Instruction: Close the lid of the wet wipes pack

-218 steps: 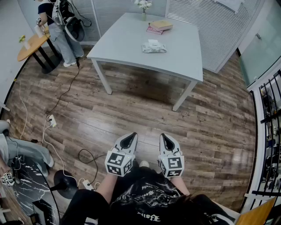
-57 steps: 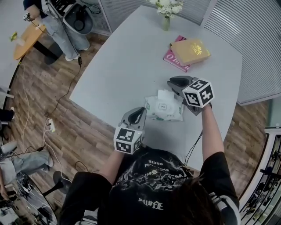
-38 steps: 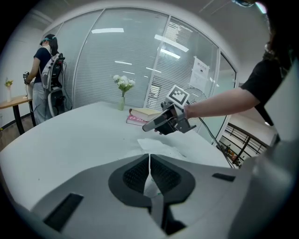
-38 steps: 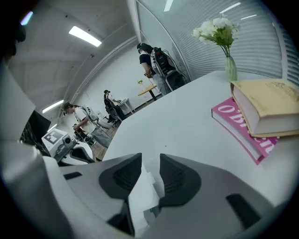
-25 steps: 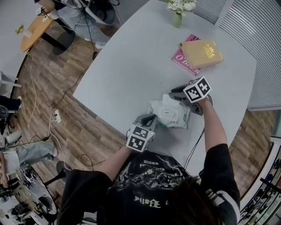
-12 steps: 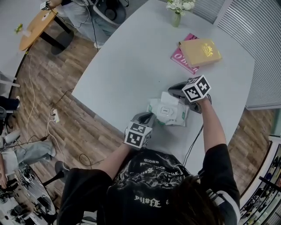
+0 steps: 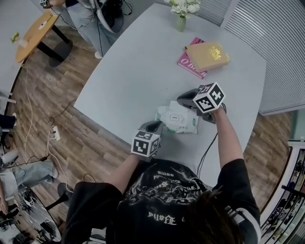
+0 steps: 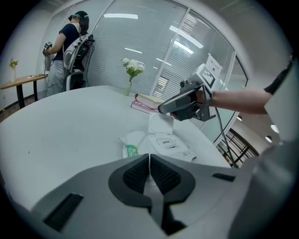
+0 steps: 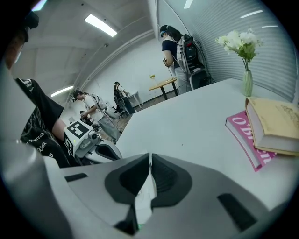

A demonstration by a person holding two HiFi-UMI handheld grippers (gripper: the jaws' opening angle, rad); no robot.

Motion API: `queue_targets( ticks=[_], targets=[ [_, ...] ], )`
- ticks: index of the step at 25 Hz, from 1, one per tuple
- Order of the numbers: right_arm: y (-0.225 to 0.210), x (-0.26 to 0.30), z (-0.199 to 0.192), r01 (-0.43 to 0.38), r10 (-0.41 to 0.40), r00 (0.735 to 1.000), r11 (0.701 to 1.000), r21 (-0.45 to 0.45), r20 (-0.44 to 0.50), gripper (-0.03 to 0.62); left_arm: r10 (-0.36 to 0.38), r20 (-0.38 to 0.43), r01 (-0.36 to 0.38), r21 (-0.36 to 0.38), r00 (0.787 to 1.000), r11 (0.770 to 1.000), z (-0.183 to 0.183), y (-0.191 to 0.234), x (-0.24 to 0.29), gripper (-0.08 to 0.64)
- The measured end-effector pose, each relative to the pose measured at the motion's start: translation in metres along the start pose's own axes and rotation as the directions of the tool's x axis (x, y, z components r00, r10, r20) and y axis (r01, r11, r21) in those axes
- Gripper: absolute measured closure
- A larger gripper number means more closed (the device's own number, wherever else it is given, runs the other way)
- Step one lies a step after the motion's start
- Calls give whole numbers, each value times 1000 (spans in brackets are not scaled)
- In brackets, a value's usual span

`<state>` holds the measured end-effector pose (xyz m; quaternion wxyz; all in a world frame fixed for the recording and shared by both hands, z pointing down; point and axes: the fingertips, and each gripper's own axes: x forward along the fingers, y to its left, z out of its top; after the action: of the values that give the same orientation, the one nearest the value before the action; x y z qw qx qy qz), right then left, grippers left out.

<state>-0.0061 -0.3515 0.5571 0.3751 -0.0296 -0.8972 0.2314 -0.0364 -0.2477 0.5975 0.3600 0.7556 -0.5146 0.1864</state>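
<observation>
The white wet wipes pack (image 7: 177, 120) lies on the grey table (image 7: 133, 71) near its front edge. In the left gripper view its lid (image 8: 161, 124) stands open above the pack (image 8: 164, 143). My left gripper (image 7: 156, 125) (image 8: 149, 156) is shut on the pack's near edge. At the far side, my right gripper (image 7: 183, 98) (image 8: 161, 110) (image 9: 149, 158) has just been closing its jaws. They now pinch a thin white flap that looks like the top of the open lid.
A yellow book on a pink one (image 7: 205, 57) (image 9: 266, 126) lies at the table's far right. A vase of white flowers (image 7: 180, 19) (image 8: 130, 77) stands at the far edge. A person (image 7: 95, 14) stands by a round wooden table (image 7: 33, 35) beyond.
The right gripper has risen a little at the pack's far side. The left gripper stays at the pack's near edge. Much earlier both grippers hung over the floor, away from the table.
</observation>
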Motion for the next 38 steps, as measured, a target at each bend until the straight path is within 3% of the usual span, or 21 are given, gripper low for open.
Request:
queue_targets(
  ticks=[10, 17, 38],
  targets=[
    [25, -3, 0, 78, -77, 997, 996, -32, 21, 581, -51, 36, 52, -27, 998, 998, -6, -3, -22, 549],
    [37, -1, -7, 123, -122, 992, 992, -38, 33, 581, -40, 90, 46, -71, 995, 996, -2, 8, -37, 549],
    [59, 2, -27, 227, -234, 960, 972, 64, 152, 577, -43, 182, 53, -53, 982, 997, 18, 11, -56, 549]
  ],
)
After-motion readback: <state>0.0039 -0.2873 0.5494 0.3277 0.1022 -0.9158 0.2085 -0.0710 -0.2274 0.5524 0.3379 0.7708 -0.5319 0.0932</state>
